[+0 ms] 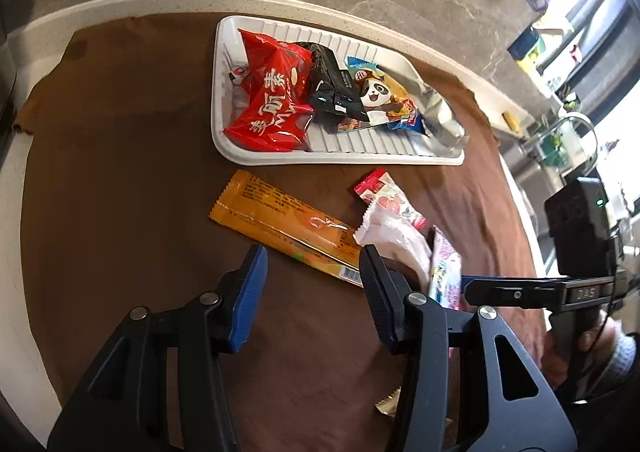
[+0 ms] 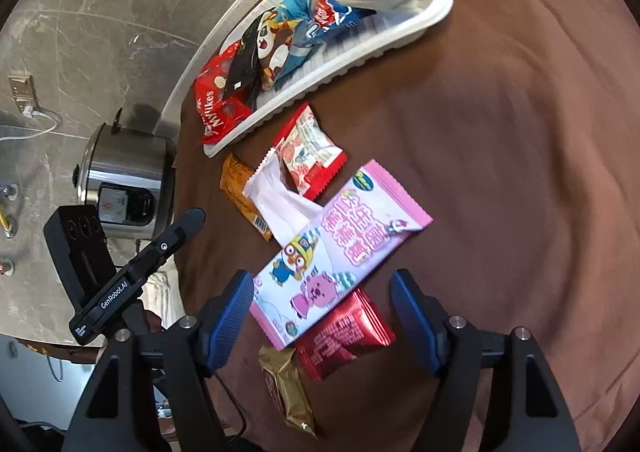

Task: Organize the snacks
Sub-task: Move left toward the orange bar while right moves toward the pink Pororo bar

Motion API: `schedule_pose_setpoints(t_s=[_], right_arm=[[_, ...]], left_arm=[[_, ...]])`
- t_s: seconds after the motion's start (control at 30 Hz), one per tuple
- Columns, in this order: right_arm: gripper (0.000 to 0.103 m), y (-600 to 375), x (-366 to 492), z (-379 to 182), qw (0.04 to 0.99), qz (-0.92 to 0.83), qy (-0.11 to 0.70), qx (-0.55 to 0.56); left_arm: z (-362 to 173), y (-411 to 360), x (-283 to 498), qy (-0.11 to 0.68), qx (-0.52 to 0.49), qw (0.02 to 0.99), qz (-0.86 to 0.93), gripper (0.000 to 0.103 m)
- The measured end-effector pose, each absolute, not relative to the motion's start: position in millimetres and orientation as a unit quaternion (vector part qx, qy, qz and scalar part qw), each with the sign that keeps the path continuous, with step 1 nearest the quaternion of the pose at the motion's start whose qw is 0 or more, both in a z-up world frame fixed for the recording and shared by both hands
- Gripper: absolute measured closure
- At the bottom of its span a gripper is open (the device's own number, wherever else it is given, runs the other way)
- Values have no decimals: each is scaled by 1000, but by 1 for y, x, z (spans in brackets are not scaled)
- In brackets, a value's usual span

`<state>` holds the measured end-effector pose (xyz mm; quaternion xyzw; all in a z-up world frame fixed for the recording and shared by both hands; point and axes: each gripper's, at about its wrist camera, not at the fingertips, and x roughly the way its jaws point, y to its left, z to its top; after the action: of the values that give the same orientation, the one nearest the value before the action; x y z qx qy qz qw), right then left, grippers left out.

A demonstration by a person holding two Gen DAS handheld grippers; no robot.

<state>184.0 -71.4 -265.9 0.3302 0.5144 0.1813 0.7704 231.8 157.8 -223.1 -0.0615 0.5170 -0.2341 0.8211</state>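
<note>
A white ribbed tray [image 1: 340, 160] holds several snack packs, among them a red pack [image 1: 276, 100] and a panda pack [image 1: 376, 92]. Loose on the brown cloth lie a long orange pack [image 1: 280, 220], a white pack [image 1: 396, 236] and a red-and-white pack [image 1: 384, 192]. My left gripper [image 1: 314, 280] hangs open over the orange pack's near end, not pressing it. My right gripper [image 2: 324, 300] is open astride the lower end of a pink cartoon pack [image 2: 344, 248], pads clear of it. Beneath that lie a dark red pack [image 2: 344, 336] and a gold pack [image 2: 288, 384].
A steel rice cooker [image 2: 128, 180] stands on the grey marble floor beyond the table's pale rounded edge [image 1: 360, 16]. The tray [image 2: 360, 56] sits at the cloth's far side. Bare brown cloth [image 2: 520, 172] spreads to the right of the packs. A hand [image 1: 600, 336] grips the right tool.
</note>
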Motion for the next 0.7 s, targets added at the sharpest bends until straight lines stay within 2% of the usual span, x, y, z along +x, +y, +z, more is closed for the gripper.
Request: schedule_pose_setpoints(t_s=[0.37, 0.43, 0.6, 0.7], right_arm=[[29, -57, 190, -260, 788, 162, 515, 296], [29, -55, 189, -260, 791, 160, 515, 290], [29, -51, 188, -259, 797, 156, 513, 278], [29, -49, 188, -258, 800, 155, 512, 271]], left_arm=[[-246, 147, 266, 566, -90, 804, -157, 56], [-248, 142, 268, 565, -98, 807, -142, 45], [-247, 120, 274, 568, -76, 814, -101, 29], [-249, 102, 276, 567, -26, 819, -76, 28]])
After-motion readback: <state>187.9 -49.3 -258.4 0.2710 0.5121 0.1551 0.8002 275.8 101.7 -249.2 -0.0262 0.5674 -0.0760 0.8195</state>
